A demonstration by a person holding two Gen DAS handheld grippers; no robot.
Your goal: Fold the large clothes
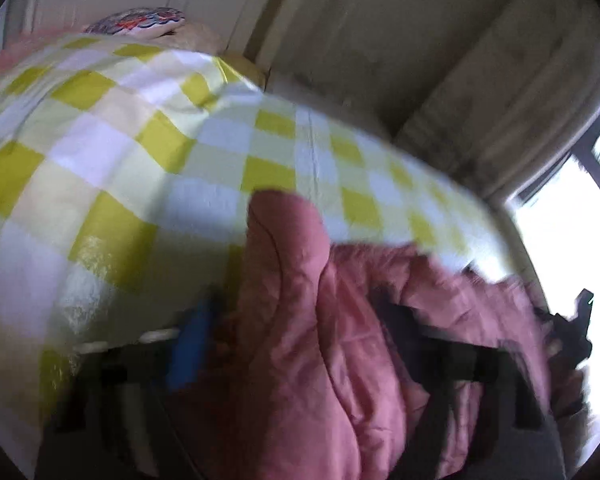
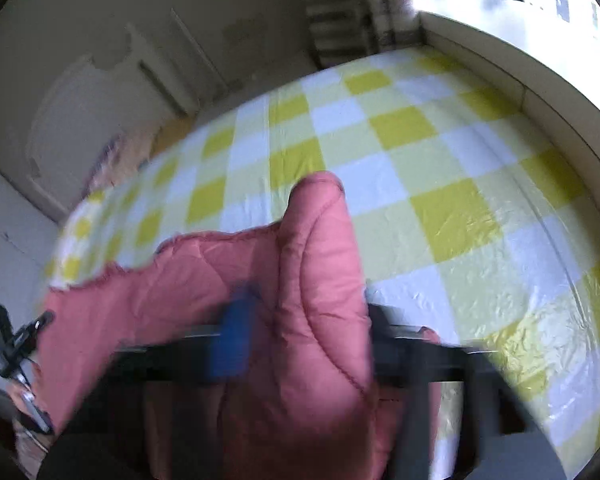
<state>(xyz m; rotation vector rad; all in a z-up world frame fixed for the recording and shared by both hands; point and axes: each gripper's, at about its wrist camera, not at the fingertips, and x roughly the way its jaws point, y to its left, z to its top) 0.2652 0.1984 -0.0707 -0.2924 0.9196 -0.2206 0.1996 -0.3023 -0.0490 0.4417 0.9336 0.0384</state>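
Left gripper (image 1: 284,340) clamped shut on a bunched corner of the pink quilted garment (image 1: 300,280), right gripper (image 2: 300,340) likewise on another bunch, cloth stretched between them over the checked bed cover's (image 2: 440,160) near edge.

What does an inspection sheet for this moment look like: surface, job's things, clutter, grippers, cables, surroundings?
Surface: bed sheet, yellow and white checks, wrinkled.
Job's things: pink quilted garment, bunched, stretched between both grippers.
Clutter: patterned pillow at the far end of the bed.
Grippers: left gripper shut on the garment; right gripper shut on the garment.
Cables: nothing seen.
Surroundings: window, white wall panels; both views blurred.
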